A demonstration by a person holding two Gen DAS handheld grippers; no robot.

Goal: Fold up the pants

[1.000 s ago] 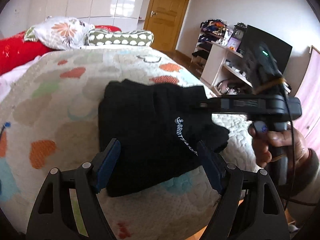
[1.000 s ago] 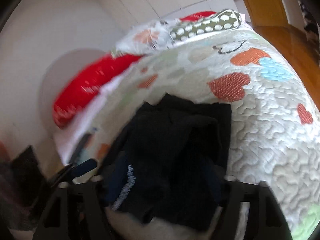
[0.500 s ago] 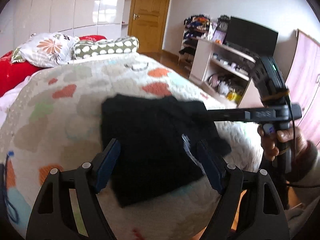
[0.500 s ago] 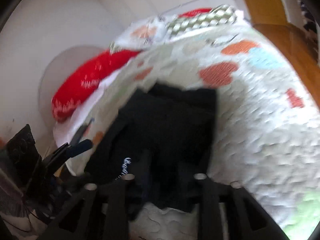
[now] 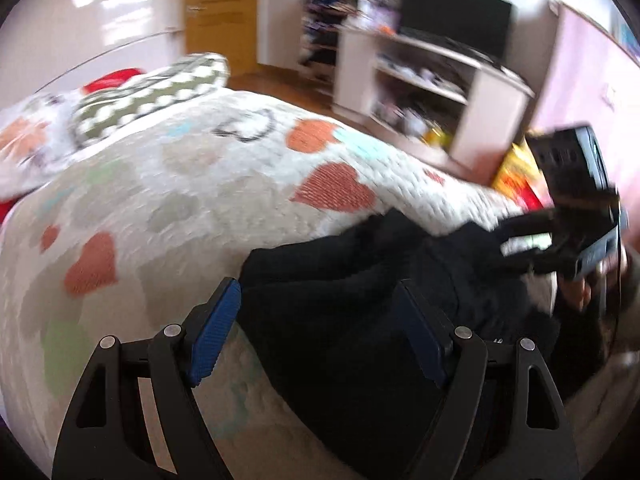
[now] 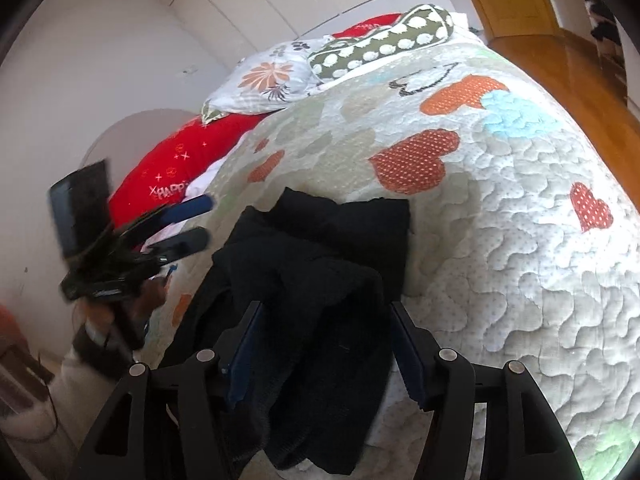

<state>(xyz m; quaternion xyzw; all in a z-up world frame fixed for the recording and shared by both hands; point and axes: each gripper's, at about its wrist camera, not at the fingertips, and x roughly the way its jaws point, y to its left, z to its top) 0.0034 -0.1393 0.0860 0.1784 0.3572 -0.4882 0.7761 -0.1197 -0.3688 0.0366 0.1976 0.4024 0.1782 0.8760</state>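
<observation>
Folded black pants (image 6: 320,280) lie between the right tongs (image 6: 320,344), just opening and gripping nothing; left tongs (image 5: 316,336) wide, best withdrawn without snagging.

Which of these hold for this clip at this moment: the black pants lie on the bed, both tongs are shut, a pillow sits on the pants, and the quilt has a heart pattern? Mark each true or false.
1. The black pants lie in a folded heap on the quilt. True.
2. Both tongs are shut. False: the left tongs stand open and clamp nothing; the right tongs have just been opening, with pants fabric between the fingers but not pinched.
3. The polka-dot pillow sits on the pants. False: it lies at the far end of the bed, apart from them.
4. The quilt has a heart pattern. True.
</observation>
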